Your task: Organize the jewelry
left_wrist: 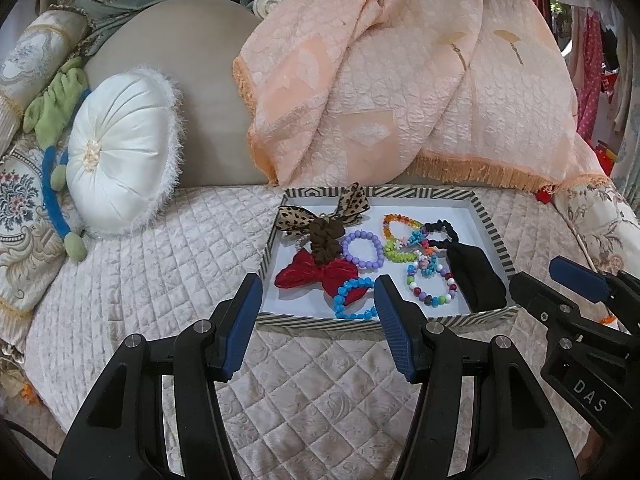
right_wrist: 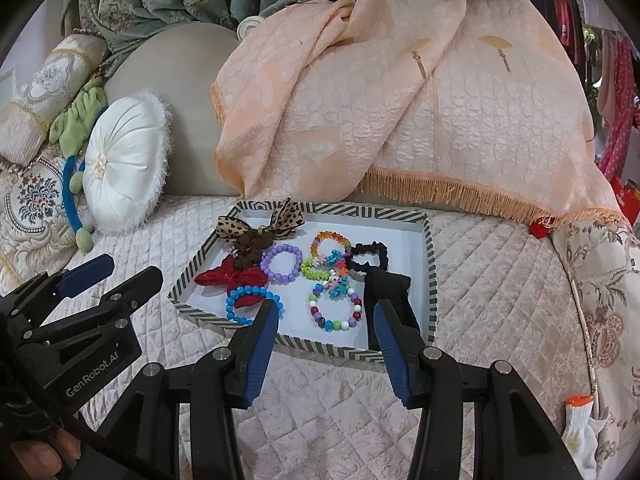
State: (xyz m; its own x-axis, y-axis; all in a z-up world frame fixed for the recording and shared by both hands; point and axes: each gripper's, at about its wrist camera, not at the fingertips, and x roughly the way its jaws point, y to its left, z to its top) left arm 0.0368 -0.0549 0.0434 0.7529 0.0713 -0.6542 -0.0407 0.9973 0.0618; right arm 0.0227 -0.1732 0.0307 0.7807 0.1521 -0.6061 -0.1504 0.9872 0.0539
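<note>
In the left wrist view, the left edge of the frame is crowded by a round white cushion (left_wrist: 122, 154) and a green and blue plush toy (left_wrist: 56, 152) leaning against the sofa back, with bare quilted seat cover (left_wrist: 160, 272) running from them toward the centre. That open stretch of quilting continues along the lower middle of the frame, in front of the striped-rim tray (left_wrist: 384, 318), which sits right of centre with its near rim just beyond the fingertips. Inside the tray, from left to right, lie a red bow (left_wrist: 308, 276) with a leopard-print bow (left_wrist: 320, 212) above it, a blue bead bracelet (left_wrist: 354, 300) at the near rim, a purple bead bracelet (left_wrist: 361, 249), a multicoloured bead bracelet (left_wrist: 430, 284), and a black fabric piece (left_wrist: 478, 280) against the right wall. A fringed peach blanket (left_wrist: 380, 92) hangs down close behind the tray's far rim. The left gripper (left_wrist: 318, 320) hovers over the near rim with its blue pads spread apart, empty and touching nothing. At the right edge of this view the right gripper (left_wrist: 560, 284) shows side-on; in the right wrist view the right gripper (right_wrist: 326, 338) has its jaws parted over the tray's near rim, gripping nothing.
</note>
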